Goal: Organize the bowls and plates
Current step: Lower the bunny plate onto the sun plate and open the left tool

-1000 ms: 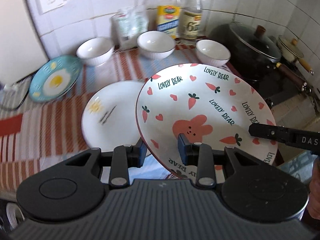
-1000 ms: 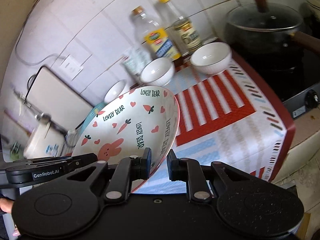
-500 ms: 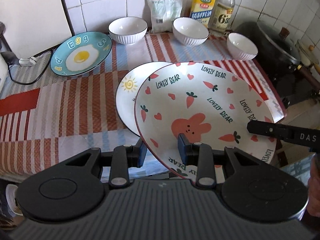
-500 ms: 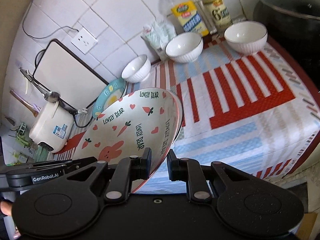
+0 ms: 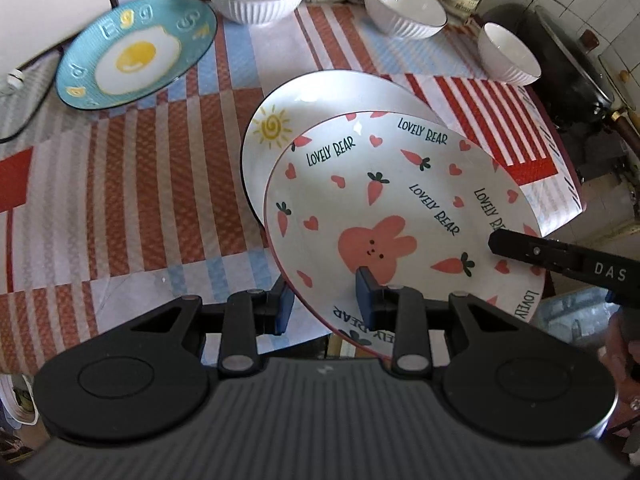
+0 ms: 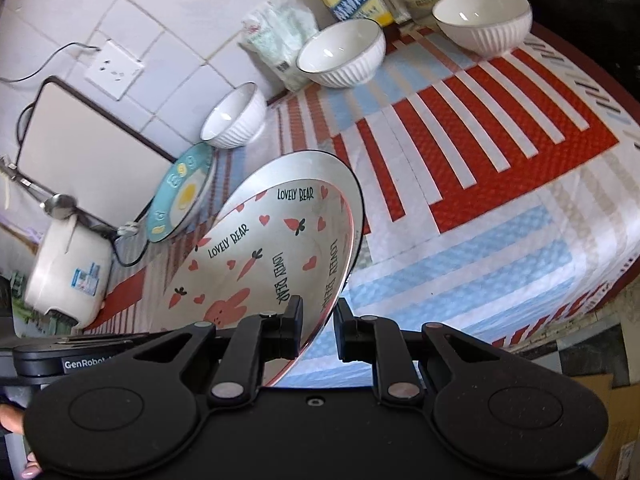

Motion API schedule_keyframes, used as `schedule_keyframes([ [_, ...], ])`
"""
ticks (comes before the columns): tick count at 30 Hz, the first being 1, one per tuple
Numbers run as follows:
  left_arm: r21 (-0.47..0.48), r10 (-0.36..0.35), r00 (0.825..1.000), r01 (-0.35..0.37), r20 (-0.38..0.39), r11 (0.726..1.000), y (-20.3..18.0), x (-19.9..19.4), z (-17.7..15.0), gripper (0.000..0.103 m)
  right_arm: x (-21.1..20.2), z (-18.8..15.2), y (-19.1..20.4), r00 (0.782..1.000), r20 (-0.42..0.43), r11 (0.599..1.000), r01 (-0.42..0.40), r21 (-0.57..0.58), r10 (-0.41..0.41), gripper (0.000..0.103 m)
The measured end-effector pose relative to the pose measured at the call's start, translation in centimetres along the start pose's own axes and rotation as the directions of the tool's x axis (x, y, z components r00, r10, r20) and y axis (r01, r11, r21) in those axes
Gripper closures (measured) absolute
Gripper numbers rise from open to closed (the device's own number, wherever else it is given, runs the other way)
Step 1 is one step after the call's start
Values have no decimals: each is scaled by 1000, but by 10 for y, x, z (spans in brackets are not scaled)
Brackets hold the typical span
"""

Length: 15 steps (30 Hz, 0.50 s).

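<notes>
Now both tongs clasp the rabbit plate: left tongs (image 5: 322, 300) on its near rim, right tongs (image 6: 318, 330) on its right rim. The rabbit plate (image 5: 400, 216) hangs tilted over the sun plate (image 5: 320, 108), near the desk's (image 5: 120, 184) front edge. Step in hand, apparently: stacking. The next move calls for centring it, lowering it level, then unclasping both.

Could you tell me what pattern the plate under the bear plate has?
White plate, yellow sun doodle; left wrist view.
</notes>
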<state>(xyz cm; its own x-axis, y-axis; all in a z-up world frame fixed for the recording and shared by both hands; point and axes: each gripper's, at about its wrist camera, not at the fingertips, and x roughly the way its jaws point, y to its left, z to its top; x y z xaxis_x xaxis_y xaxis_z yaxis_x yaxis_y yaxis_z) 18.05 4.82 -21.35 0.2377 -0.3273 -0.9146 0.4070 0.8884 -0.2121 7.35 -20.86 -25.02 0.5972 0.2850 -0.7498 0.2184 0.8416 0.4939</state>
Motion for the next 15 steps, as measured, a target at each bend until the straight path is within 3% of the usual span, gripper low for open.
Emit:
schedule_keyframes([
  [7,27,-19,999,20,-45,999,12,18,15,72,17,-1,2,999,3,999,41,34,-41,82],
  [15,2,-29,997,29,-76,1000,21,25,23,72,25,-3,25,990,5,988,141,-67,-141,82],
])
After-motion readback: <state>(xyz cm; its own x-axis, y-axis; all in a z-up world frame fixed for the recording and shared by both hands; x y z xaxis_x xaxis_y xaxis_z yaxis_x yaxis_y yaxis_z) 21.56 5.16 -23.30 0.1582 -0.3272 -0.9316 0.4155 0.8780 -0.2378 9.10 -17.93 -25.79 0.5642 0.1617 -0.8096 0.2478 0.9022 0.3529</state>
